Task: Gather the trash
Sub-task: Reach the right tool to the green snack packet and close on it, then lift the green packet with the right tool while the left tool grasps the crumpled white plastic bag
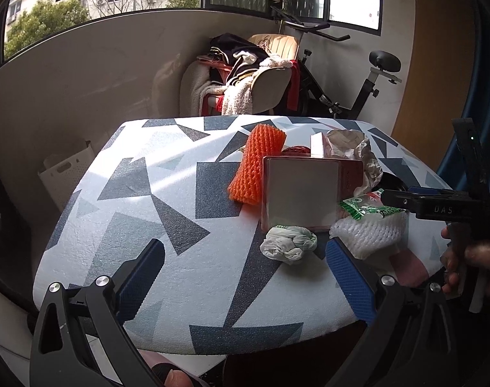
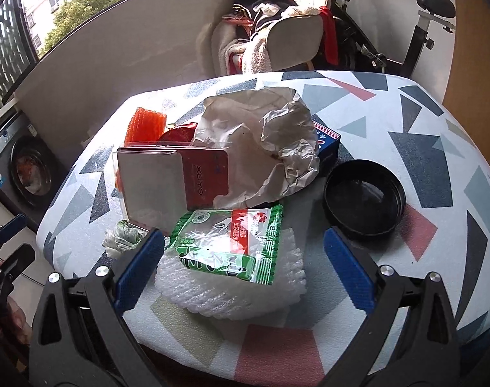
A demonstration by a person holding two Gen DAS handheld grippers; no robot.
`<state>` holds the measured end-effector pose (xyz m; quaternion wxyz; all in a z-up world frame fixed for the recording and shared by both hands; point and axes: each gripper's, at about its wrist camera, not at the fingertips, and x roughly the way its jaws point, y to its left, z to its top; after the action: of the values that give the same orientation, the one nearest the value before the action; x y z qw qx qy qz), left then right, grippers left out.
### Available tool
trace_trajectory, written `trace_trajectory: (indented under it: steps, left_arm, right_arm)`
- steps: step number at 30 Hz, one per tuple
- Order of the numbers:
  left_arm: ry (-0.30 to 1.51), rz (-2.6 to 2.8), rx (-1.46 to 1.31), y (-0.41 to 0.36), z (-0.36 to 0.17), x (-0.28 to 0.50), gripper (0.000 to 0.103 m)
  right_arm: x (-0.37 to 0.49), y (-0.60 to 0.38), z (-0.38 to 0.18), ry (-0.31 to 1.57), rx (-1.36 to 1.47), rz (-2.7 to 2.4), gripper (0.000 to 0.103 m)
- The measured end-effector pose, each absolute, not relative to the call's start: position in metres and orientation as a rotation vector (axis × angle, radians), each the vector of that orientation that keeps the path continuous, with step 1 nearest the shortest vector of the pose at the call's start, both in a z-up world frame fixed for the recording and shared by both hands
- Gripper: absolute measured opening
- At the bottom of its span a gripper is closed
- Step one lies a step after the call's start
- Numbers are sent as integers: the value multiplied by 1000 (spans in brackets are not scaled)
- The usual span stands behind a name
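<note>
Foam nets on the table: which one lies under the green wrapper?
The white foam net, between the right gripper's open fingers; the green wrapper lies on it. The orange foam net stands farther back, uncovered.

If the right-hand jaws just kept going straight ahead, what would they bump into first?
Most likely the green snack wrapper lying on the white foam netting; both sit between the open right gripper's jaws. Depth is hard to judge.

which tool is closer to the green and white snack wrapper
Right. The right tool is open with the green and white snack wrapper between its fingers; the left tool hovers open off to the wrapper's left.
</note>
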<state>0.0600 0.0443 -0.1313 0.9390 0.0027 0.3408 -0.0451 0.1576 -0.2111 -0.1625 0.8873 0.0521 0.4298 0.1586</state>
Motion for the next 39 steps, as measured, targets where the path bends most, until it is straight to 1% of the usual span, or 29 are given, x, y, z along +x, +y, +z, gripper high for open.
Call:
trace_trajectory:
  steps: [3,7,9,12,14,15,16,18,26,27,28,29,30,31,34,39]
  left_arm:
    - [700,-97,7,44,-133,61,98]
    - [702,-107,1,44,-134,61,98]
    - [703,-113,-6,44,-134,63,98]
    - [702,-120,-9,44,-135,62,98]
    - [707,-125,-9,42,-136,63,98]
    - [712,-136,-12,42,-137,64,98]
    - [717,-150,-12,40,-138,64,98]
    - [717,-161,2,37,-138,64,98]
    - [716,-183,7,32,-136,65,98]
    - [717,-182,1,33,-136,66,98]
    - [717,-179,-4,34,-136,67,98]
    - [716,-173,-9,35,-136,67,98]
    - [714,-168,-13,35,-135,67,98]
    - [713,-167,-18,36,-135,67,98]
    - [716,-172,-38,37,-135,69,98]
    - [725,-185,-62,37,-135,70,98]
  right_arm:
    - [165,-200,-171,912,73,354,97]
    - [170,-198,-177,930,100,373,96]
    - [172,-197,-178,940,89,382,89]
    - [173,-205,-175,931,128,386,87]
    - [176,-212,-175,936,173,403,76]
    - [178,-214,-176,948,184,414,68]
    - [179,-215,-178,959,186,418,61]
    - [181,-217,-180,966,185,410,57]
    - [183,-222,-186,993,229,415,56]
    - [182,-223,-185,991,230,410,50]
    - [181,-223,-182,983,227,406,39]
    - [179,-223,-177,966,219,409,33]
    - [177,-222,-171,945,207,409,23]
    - [175,-222,-165,925,198,411,15]
    - [167,-221,-147,858,182,449,9]
    - [155,-223,-116,740,174,473,7]
